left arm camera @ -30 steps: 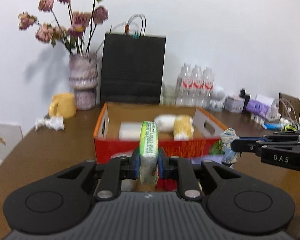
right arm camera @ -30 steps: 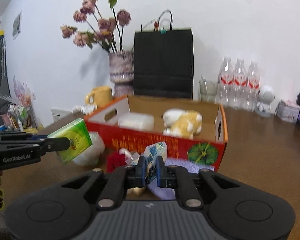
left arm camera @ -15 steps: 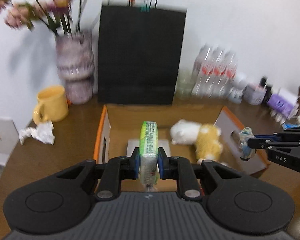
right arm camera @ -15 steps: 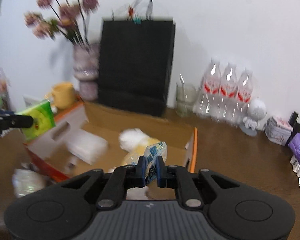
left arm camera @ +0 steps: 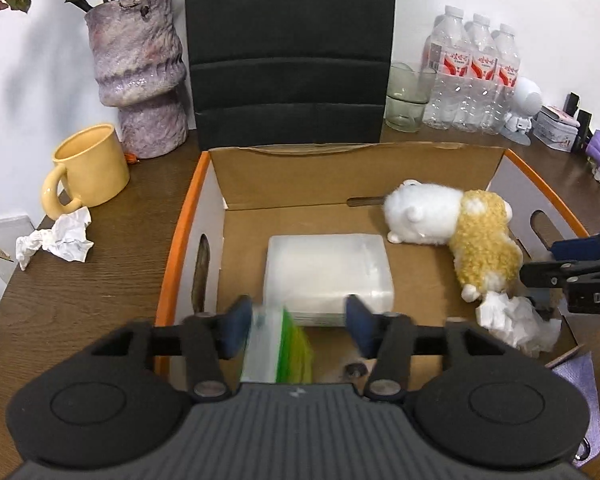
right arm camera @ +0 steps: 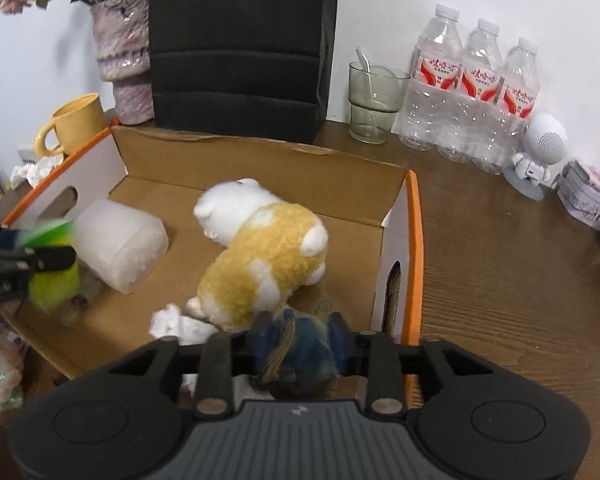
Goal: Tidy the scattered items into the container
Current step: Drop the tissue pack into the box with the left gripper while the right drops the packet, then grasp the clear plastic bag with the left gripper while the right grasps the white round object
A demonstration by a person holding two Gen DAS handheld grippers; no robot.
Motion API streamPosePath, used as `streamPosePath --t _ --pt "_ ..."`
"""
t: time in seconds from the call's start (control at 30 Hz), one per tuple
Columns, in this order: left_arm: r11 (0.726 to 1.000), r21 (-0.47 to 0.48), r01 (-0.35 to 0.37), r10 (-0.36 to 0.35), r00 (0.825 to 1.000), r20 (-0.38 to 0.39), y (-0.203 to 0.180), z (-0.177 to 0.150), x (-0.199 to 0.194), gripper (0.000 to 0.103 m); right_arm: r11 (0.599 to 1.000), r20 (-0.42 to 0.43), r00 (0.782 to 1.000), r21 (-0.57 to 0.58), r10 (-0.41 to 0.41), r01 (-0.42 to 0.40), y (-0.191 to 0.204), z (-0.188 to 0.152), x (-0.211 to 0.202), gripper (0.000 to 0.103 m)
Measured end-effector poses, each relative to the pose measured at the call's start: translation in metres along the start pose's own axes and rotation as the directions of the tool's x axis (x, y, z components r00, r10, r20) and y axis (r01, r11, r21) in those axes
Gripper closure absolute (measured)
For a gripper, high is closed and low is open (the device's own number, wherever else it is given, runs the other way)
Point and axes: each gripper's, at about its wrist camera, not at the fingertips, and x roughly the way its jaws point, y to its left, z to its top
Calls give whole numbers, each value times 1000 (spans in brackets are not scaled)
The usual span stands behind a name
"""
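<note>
The cardboard box with an orange rim [left arm camera: 182, 236] [right arm camera: 414, 216] holds a white and yellow plush toy [left arm camera: 456, 228] [right arm camera: 260, 256], a clear plastic pack [left arm camera: 326, 276] [right arm camera: 120, 244] and a crumpled white tissue [left arm camera: 516, 322] [right arm camera: 176, 322]. My left gripper [left arm camera: 296, 324] is open over the box's near end; the green tissue pack [left arm camera: 278, 346] [right arm camera: 54, 276] is blurred, dropping between its fingers. My right gripper [right arm camera: 298, 338] has its jaws spread over the box's right end, with a blurred blue wrapper [right arm camera: 300, 356] between them.
A black paper bag [left arm camera: 290, 52], a purple vase [left arm camera: 140, 68], a yellow mug [left arm camera: 88, 168], a crumpled tissue [left arm camera: 58, 238] on the table, a glass [right arm camera: 374, 102], water bottles [right arm camera: 476, 100] and a small white robot figure [right arm camera: 540, 152] stand around the box.
Both grippers moved forward over the box and opened. The green tissue pack and the blue wrapper have slipped from the jaws and are falling into the box.
</note>
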Motion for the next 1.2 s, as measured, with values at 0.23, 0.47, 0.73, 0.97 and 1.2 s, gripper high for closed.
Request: streamPosePath --t 0.23,0.47,0.73,0.97,1.2 --pt "1000 -11 10 -9 991 133 2 2 -36 3 998 88 995 38 40 -43 -4 3 -29 21" --pt "997 -41 63 -45 938 345 19 -37 -118 0 995 274 957 15 90 -98 6 -37 -103 8" --pt "996 -77 34 -3 932 363 29 -121 -153 0 995 341 935 -35 98 -92 31 -134 -147 2" --pt "988 -147 41 0 962 272 31 -166 -151 0 999 322 945 -27 51 -45 55 -187 -143 4" --pt "984 -169 56 -7 962 273 28 -178 -154 0 999 271 961 -7 49 -49 65 -202 -134 4"
